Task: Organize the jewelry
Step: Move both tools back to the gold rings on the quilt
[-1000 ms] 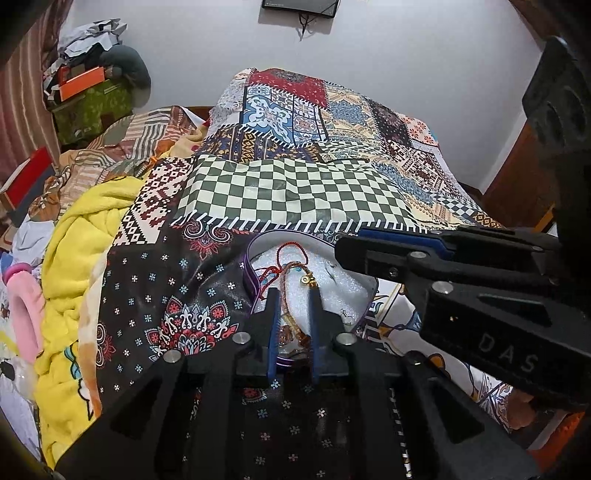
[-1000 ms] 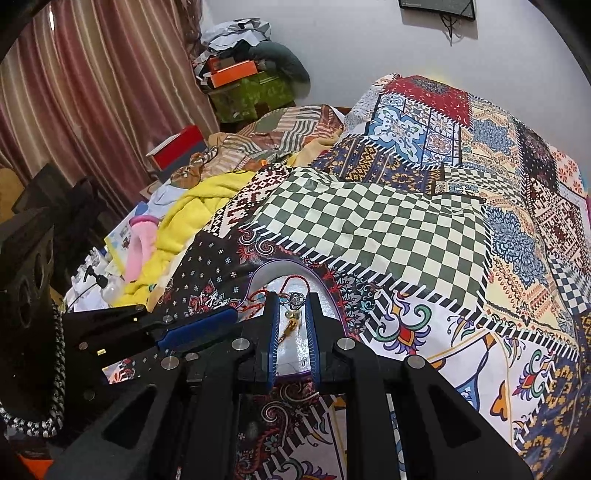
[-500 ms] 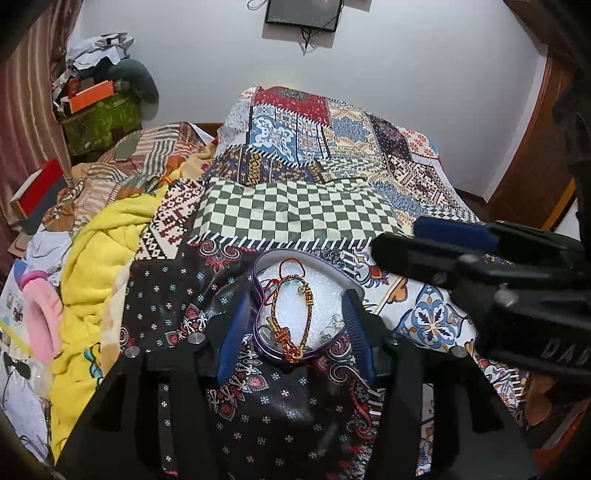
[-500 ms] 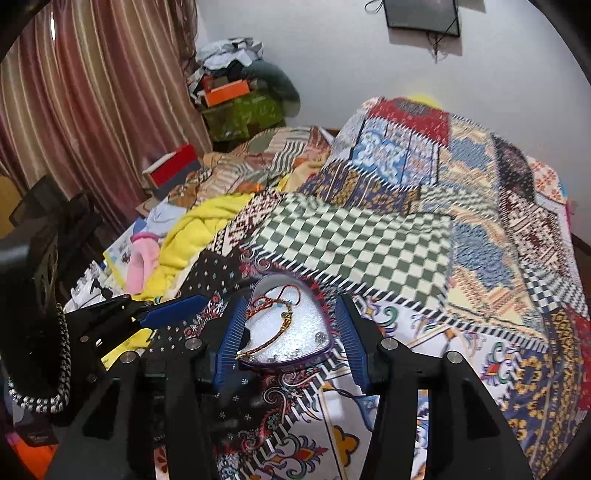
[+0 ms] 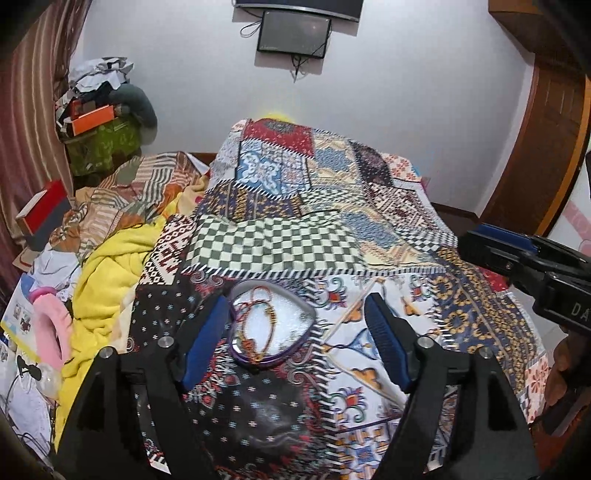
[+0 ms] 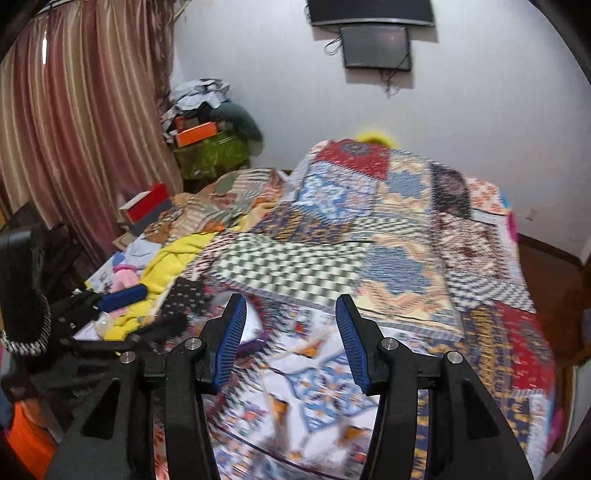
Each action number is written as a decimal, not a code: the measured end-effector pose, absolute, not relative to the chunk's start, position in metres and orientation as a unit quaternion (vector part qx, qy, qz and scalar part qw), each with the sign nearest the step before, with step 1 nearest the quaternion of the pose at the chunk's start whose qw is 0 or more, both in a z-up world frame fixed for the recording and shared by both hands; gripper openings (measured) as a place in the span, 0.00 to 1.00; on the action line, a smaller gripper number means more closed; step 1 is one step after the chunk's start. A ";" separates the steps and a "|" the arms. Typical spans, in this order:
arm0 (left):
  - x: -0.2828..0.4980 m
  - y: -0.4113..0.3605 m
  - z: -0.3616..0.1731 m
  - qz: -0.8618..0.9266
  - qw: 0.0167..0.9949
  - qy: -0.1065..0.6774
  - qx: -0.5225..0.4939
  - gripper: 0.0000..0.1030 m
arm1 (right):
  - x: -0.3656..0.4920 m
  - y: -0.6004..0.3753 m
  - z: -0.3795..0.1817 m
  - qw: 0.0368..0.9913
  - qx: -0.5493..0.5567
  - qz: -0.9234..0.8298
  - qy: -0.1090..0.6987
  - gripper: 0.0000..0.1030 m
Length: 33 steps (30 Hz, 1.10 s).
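A heart-shaped purple-rimmed jewelry box [image 5: 271, 325] lies on the patchwork bedspread [image 5: 295, 240], with a red and gold thread bracelet [image 5: 258, 325] coiled inside on its white lining. My left gripper [image 5: 299, 314] hangs open above the bed, the box near its left finger. My right gripper [image 6: 290, 306] is open and holds nothing; its view is blurred. In the right wrist view only a sliver of the box [image 6: 255, 328] shows behind the left finger. The right gripper's body [image 5: 535, 266] shows at the right edge of the left wrist view.
A yellow blanket [image 5: 107, 273] and a pink item [image 5: 51, 332] lie left of the bedspread. Boxes and clothes [image 5: 96, 129] pile up in the back left corner beside a striped curtain [image 6: 74, 129]. A wooden door [image 5: 546, 147] stands at the right. A screen [image 5: 293, 33] hangs on the wall.
Both grippers went from shut on the bracelet over the box to open, then pulled up and back. The bracelet now lies inside the box. The right gripper has swung right.
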<state>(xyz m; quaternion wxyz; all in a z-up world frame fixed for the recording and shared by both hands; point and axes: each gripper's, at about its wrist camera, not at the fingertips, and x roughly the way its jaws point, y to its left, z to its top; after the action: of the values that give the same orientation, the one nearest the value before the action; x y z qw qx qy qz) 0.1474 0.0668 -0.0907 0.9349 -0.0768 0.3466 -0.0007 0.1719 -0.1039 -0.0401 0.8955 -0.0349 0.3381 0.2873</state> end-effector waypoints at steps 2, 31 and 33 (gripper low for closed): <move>0.146 0.058 -0.087 -0.008 0.936 0.344 -0.073 0.76 | 0.173 -0.119 -0.039 0.898 -0.034 0.278 0.340 0.45; 0.190 -0.028 -0.174 -0.108 0.885 0.452 -0.021 0.77 | 0.212 -0.163 -0.170 0.822 -0.127 0.232 0.505 0.45; 0.194 -0.026 -0.178 -0.106 0.884 0.455 -0.020 0.77 | 0.213 -0.157 -0.178 0.815 -0.147 0.235 0.510 0.45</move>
<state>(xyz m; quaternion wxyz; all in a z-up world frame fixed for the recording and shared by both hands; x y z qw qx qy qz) 0.1938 -0.0261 -0.1784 0.8837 -0.0204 0.4554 -0.1057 0.2132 -0.1572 -0.1782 0.8146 -0.1469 0.5096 0.2350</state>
